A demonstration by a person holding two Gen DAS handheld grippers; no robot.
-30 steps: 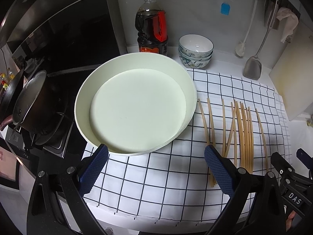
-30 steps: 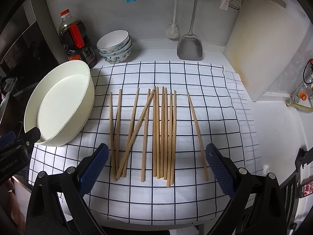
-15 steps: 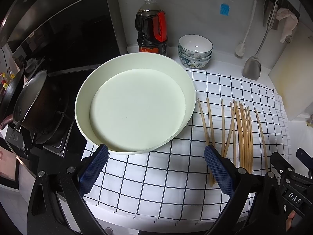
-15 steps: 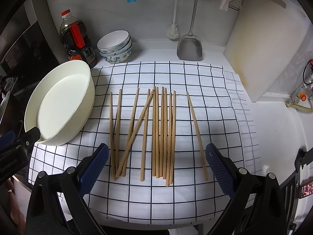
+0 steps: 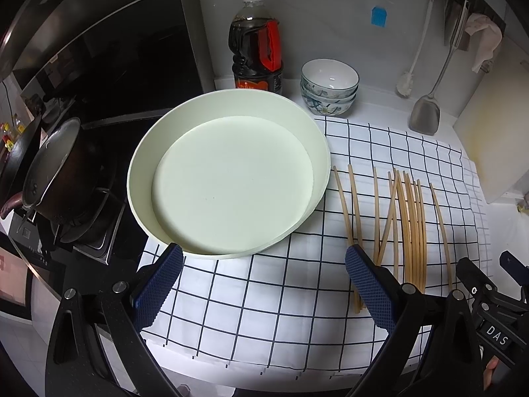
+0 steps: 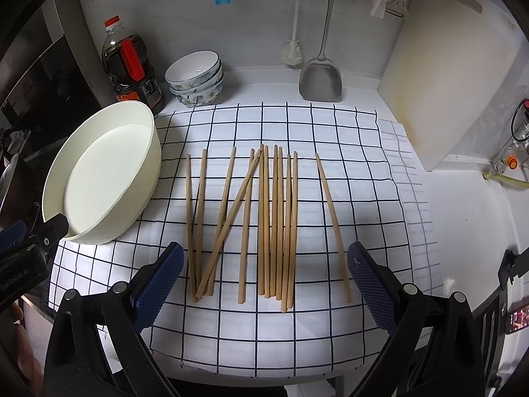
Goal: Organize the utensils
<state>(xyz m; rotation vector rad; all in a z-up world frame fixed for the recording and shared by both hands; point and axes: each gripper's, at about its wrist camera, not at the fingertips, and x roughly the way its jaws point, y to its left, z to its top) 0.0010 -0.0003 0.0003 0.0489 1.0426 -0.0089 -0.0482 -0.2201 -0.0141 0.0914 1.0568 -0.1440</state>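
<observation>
A white cloth with dark squares [image 6: 330, 132] covers the counter. On its left side sits a big round white basin [image 5: 228, 178] with nothing in it. Next to the basin lie many wooden chopsticks [image 6: 267, 218], some crossed, side by side on the cloth. The left gripper [image 5: 264, 284] is wide open over the basin's near edge. The right gripper [image 6: 264, 284] is wide open over the chopsticks' near ends, holding nothing.

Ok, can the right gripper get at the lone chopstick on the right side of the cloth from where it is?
Probably yes. The right gripper is open and empty, and the lone chopstick lies apart from the chopstick bundle on the checked cloth, nothing over it, its near end just inside the right finger.
</observation>
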